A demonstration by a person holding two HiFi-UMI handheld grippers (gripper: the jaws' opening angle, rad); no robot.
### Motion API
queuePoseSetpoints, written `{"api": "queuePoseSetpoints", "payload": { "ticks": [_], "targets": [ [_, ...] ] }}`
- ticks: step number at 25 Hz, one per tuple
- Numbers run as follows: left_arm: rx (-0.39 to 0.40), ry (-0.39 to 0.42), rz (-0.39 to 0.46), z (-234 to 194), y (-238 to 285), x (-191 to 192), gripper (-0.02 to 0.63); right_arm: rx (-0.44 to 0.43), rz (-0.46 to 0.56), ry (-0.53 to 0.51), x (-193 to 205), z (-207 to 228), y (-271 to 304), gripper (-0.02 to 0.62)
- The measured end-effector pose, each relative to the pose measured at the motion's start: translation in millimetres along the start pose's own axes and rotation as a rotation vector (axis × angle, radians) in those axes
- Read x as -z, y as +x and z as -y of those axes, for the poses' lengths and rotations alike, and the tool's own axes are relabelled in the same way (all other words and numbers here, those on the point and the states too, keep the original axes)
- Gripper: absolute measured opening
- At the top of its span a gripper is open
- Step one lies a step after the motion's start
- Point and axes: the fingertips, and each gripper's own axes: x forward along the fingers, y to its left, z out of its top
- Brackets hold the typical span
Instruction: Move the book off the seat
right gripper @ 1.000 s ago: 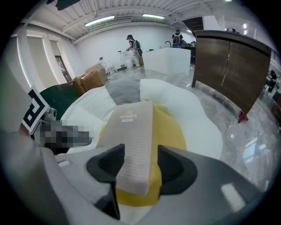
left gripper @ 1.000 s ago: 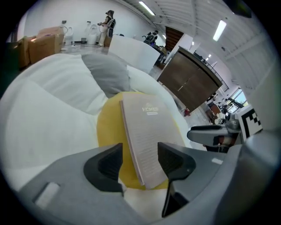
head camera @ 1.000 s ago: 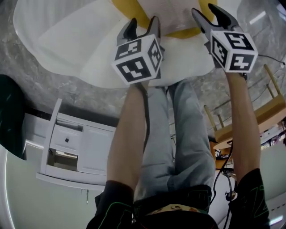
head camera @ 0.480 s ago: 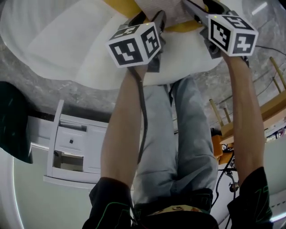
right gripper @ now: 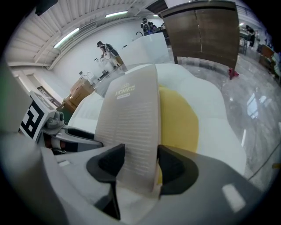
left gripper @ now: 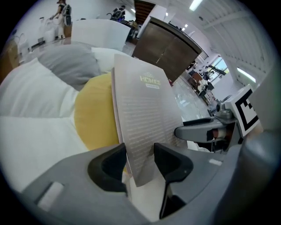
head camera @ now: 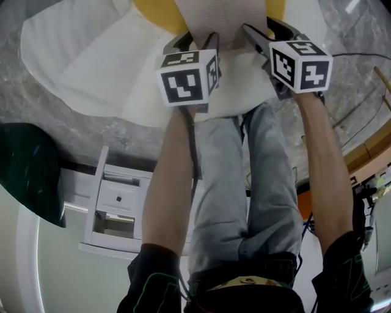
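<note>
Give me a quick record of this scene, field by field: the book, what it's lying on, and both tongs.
book: open, printed pages up, partly over the yellow cushion
yellow cushion: on the white seat
left tongs: jaws just been closing, shut on the book's near edge
right tongs: shut on the book's near edge, other half
status: book not yet off the seat

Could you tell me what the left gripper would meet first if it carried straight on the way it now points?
The open book: its near edge already sits in the left gripper, whose jaws have just been closing. Behind it probably lies the yellow cushion.
</note>
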Motion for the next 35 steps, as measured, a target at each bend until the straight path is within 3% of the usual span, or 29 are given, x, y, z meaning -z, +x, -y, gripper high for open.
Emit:
{"api": "queuePoseSetpoints", "payload": {
  "ticks": [5,10,13,17,20,26,31,35],
  "targets": [
    [0.006,0.102,0.003,22,-24,-6,0.207,0.012,0.049,0.072,4,-5,-33,0.236],
    [0.015,0.21,0.032,47,-54,-35,0.207,0.05,0.149,0.111,-15,-9,-74,0.236],
    [-0.01,0.268,0.024,67,-76,-30,0.208,0.029,0.182,0.145,-6,-14,-100,0.237],
    [-0.054,0.387,0.082,104,-90,-42,0.209,0.01,0.279,0.197,-1,-2,-134,0.236],
    [-0.076,0.422,0.102,138,-98,-39,0.207,0.011,0.319,0.209,11,11,-163,0.236],
    [-0.053,0.492,0.106,249,-85,-28,0.209,0.049,0.39,0.251,46,82,-246,0.237],
    [0.02,0.666,0.103,357,-65,-36,0.209,0.134,0.502,0.362,81,152,-322,0.237],
    [0.084,0.777,0.077,454,-43,-20,0.209,0.21,0.563,0.456,130,213,-386,0.236]
  ]
}}
